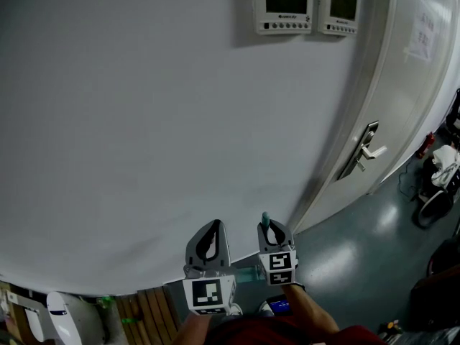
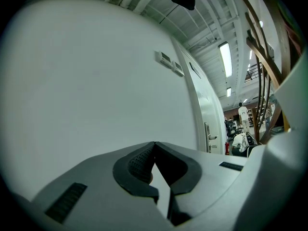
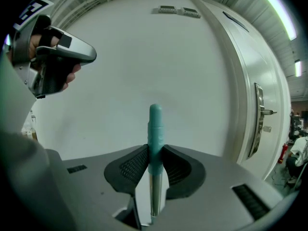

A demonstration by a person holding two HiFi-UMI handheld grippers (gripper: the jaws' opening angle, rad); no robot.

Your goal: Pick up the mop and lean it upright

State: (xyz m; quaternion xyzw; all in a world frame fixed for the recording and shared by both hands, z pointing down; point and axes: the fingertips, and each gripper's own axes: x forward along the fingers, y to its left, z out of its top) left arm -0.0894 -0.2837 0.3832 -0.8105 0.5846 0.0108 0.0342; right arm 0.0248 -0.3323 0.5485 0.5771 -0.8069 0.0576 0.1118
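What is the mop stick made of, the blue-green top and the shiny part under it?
The blue-green top looks like matte plastic or rubber: even colour, no glints. The shaft below looks like polished metal: silvery, with bright streaks down it.

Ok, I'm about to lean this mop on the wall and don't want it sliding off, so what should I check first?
1. Right gripper clamped on the mop handle: ok.
2. Handle upright between its jaws, teal end on top: ok.
3. Left gripper shut and empty, free to steady the handle: ok.
4. Wall bare in front of the handle: ok.
5. Door handle apart from the mop: ok.
6. Mop head's footing on the floor: cannot tell, out of view.
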